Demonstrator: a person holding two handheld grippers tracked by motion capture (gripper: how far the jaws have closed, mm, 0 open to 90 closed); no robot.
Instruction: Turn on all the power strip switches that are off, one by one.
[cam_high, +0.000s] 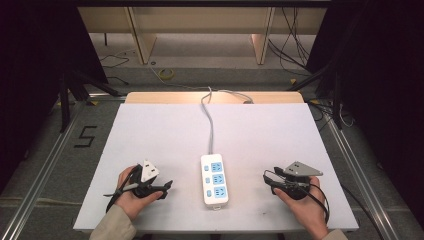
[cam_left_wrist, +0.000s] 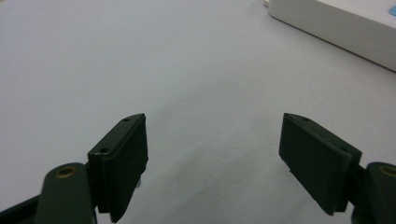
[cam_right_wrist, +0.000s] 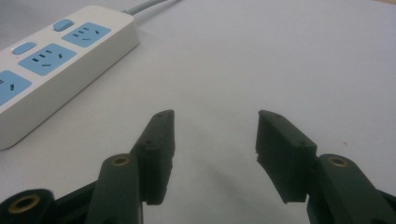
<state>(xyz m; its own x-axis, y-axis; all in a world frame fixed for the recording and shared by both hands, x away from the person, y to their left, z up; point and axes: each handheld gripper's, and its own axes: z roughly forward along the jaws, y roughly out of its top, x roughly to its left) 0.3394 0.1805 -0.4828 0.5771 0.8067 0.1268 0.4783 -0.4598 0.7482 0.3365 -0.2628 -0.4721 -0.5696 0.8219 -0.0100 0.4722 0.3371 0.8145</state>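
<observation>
A white power strip with blue socket faces lies on the white table, its grey cord running to the far edge. My left gripper rests left of the strip, held in a hand, jaws open with nothing between them; the strip's edge shows at the upper right of the left gripper view. My right gripper sits right of the strip, jaws open and empty. In the right gripper view the strip lies at the upper left with its sockets and switches facing up.
The white table top lies on a wooden bench with its edge at the back. Grey floor with a "5" marking lies at the left. Cables and stand legs sit on the floor at the right and behind.
</observation>
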